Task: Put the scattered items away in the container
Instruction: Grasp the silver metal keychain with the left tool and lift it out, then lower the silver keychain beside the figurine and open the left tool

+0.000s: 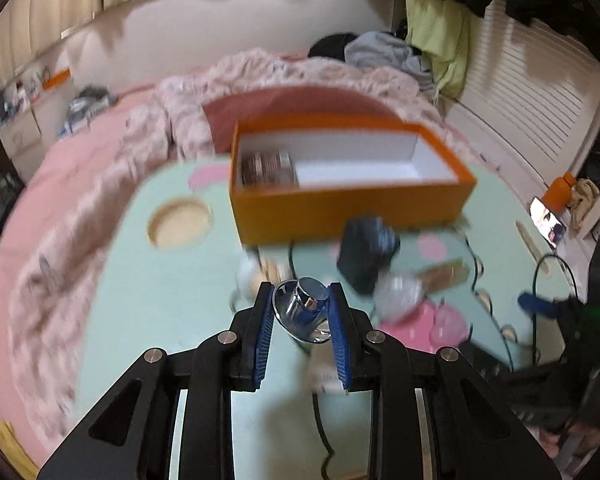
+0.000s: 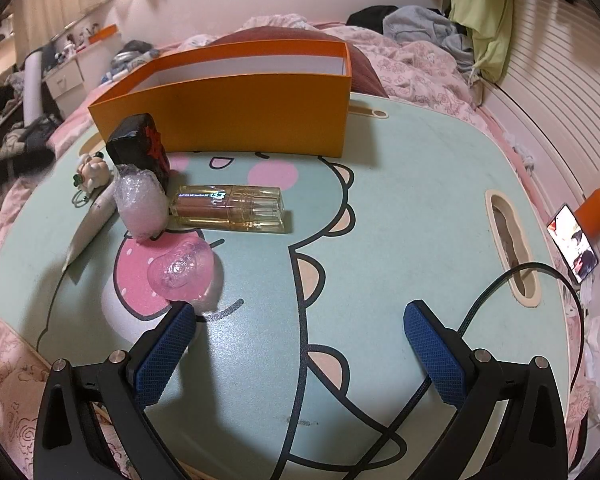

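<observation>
My left gripper point(image 1: 300, 300) is shut on a shiny chrome metal piece point(image 1: 306, 308), held above the green cartoon table point(image 1: 148, 300). The orange box point(image 1: 340, 204) lies ahead with a small patterned item point(image 1: 268, 168) in its left end. In the right wrist view, my right gripper point(image 2: 300, 316) is open and empty, low over the table point(image 2: 400, 208). Ahead of it lie a clear pink lid point(image 2: 184, 268), a clear perfume bottle point(image 2: 228, 208), a bubble-wrapped item point(image 2: 140, 204), a black block with red marks point(image 2: 140, 146), a white tube point(image 2: 92, 224) and a small charm point(image 2: 94, 172), in front of the orange box point(image 2: 240, 112).
A black cable point(image 2: 500, 292) runs across the table's right side past an oval slot point(image 2: 508, 240). A round cup hole point(image 1: 180, 220) sits at the table's left. A phone point(image 2: 572, 248) and orange bottle point(image 2: 596, 208) lie to the right. Pink bedding point(image 1: 80, 168) surrounds the table.
</observation>
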The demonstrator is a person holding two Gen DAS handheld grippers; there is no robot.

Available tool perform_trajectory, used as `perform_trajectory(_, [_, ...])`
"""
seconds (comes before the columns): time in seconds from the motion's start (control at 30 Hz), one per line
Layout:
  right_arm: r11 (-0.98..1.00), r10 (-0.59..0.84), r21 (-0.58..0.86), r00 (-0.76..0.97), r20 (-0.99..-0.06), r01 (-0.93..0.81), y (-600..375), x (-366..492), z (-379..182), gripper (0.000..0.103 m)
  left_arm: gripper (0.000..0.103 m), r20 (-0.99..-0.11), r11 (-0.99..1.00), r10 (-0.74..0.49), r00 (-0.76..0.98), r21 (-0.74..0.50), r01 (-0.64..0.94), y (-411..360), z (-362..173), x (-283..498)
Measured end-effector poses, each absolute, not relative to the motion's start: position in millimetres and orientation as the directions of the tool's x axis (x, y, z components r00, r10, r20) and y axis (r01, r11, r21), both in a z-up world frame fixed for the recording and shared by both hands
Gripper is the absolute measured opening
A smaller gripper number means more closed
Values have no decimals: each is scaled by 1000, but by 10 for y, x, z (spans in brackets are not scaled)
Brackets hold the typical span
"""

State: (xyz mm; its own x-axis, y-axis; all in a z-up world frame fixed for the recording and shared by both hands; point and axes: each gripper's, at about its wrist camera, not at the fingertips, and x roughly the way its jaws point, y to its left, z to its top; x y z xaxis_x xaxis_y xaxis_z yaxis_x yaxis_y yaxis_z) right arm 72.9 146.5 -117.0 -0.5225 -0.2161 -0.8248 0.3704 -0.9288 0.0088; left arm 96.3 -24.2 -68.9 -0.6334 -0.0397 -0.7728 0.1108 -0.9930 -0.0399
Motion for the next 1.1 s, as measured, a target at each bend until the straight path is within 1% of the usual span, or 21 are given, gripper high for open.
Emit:
perform_trajectory(0.1, [-929,-215,8,-522,-825,370,1464,728,-1170,103,28,-789,-991,-73,-610,-9,130,-213,-833,1029])
perform_trajectory(0.2, [-929,-214,7,-521,-826,369,1456,724,-1170,103,28,-802,-991,-53,-595,-30,129,-208,-932,1037])
perform_trajectory(0.33, [-929,-213,7,-521,-827,369,1448,722,-1170,103,28,-806,-990,-76,-587,-7,139,-186,-1019,1044])
perform_trajectory(0.4, [-929,-213,7,-521,-826,369,1451,723,-1171,103,28,-801,-991,-66,-595,-15,130,-161,-1013,1053])
perform_trajectory(0.43, [-930,-213,7,-521,-826,369,1449,722,-1171,103,30,-799,-992,-60,-598,-17,123,-140,-1007,1060])
perform_trajectory(0.5, [-929,-213,7,-522,-826,369,1459,725,-1173,103,42,-792,-993,-70,-606,-5,120,-100,-991,1072])
perform_trajectory(0.53, [-929,-213,6,-522,-826,369,1458,724,-1173,103,56,-786,-993,-84,-612,12,120,-70,-986,1080])
perform_trajectory(0.57, [-929,-213,6,-522,-826,369,1459,724,-1174,103,66,-776,-992,-101,-622,33,119,-36,-977,1092])
perform_trajectory(0.6, [-929,-213,6,-522,-826,369,1454,722,-1174,103,69,-763,-991,-123,-634,59,122,-3,-964,1108])
perform_trajectory(0.7, [-929,-213,6,-522,-826,369,1452,722,-1174,103,70,-751,-988,-149,-643,95,118,43,-931,1124])
perform_trajectory(0.83, [-929,-213,6,-522,-826,369,1455,722,-1174,103,70,-757,-989,-143,-637,86,120,20,-926,1143])
perform_trajectory(1.03, [-929,-213,7,-521,-826,369,1454,723,-1174,103,70,-761,-974,-228,-608,171,151,2,-1011,1242])
perform_trajectory(1.1, [-929,-213,7,-521,-826,370,1457,724,-1175,103,70,-773,-974,-225,-593,154,169,-50,-1046,1286])
